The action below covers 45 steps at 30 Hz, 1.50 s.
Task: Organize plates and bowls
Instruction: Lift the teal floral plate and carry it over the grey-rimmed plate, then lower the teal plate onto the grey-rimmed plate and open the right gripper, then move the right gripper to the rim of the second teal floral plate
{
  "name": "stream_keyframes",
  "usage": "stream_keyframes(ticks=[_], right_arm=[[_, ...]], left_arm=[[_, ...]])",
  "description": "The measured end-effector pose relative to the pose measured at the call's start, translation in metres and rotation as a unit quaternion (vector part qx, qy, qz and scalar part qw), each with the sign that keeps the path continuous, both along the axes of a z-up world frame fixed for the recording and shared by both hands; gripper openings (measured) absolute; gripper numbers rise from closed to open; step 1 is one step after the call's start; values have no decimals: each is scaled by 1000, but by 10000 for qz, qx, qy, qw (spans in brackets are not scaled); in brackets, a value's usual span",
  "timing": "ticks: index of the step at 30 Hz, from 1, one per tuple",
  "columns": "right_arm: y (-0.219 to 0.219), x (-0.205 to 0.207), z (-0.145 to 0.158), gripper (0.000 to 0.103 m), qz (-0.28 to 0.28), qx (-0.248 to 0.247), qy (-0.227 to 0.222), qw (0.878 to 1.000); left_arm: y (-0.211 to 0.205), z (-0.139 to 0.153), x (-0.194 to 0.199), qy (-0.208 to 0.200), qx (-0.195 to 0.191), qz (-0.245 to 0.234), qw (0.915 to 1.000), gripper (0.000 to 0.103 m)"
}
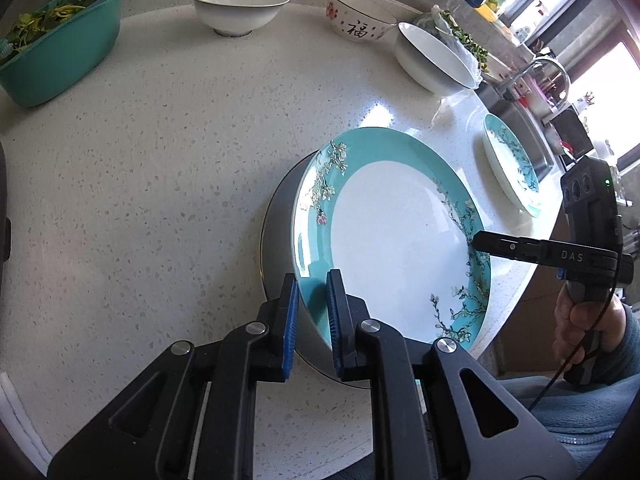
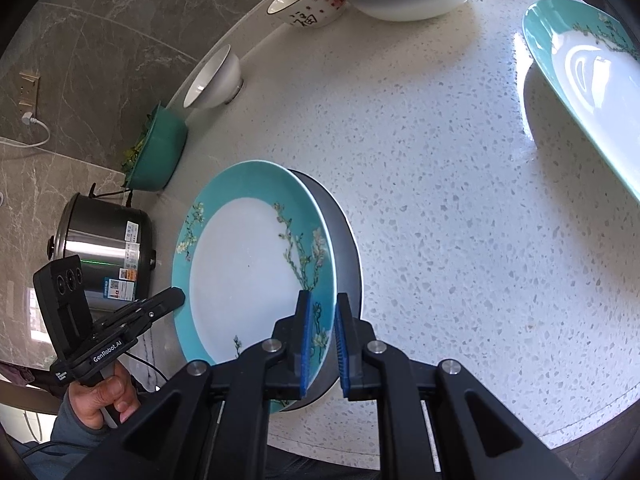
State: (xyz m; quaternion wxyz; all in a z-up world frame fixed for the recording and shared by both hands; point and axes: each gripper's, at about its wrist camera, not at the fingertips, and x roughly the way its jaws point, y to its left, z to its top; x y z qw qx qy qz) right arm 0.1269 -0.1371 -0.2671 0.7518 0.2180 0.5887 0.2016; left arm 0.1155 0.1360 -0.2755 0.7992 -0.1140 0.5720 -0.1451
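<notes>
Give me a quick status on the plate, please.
Both tools, left and right, shut on teal plate rim. Plate over grey plate. Nothing blocking.

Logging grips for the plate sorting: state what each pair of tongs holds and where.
Both hold the same teal floral plate, which is above a grey plate. Left tongs clamp its near rim; right tongs clamp the opposite rim.

I see a teal-rimmed plate (image 1: 392, 236) with a white centre and blossom branches, a white bowl (image 1: 239, 4), a teal basin (image 1: 60, 52), and a speckled white counter (image 1: 160, 160); the dish (image 1: 280, 216) beneath looks grey, perhaps.
</notes>
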Motion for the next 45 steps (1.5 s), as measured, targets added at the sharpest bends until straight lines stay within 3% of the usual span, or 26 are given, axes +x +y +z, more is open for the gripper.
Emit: stream_keyframes(ticks=[13, 20, 31, 38, 42, 44, 45], right_arm=[[13, -1, -3, 13, 178, -252, -42, 9995], [30, -7, 4, 15, 541, -953, -404, 9932], [51, -11, 9, 18, 799, -1673, -736, 9799], [57, -15, 10, 17, 756, -1955, -905, 9736], [61, -16, 11, 18, 788, -2133, -982, 9688], [59, -18, 11, 25, 721, -2110, -957, 9701], [56, -18, 12, 37, 643, -2102, -953, 9709]], left_arm=[[-6, -10, 4, 114, 120, 50, 9999, 13], [-13, -15, 4, 131, 407, 2, 9991, 14], [-37, -9, 11, -86, 238, -363, 9990, 14], [-34, -3, 5, -230, 154, -175, 9995, 14], [-30, -3, 8, -225, -84, -58, 9997, 15], [-28, -2, 10, -256, -294, 1, 9992, 26], [-27, 0, 11, -312, -418, 47, 9986, 48]])
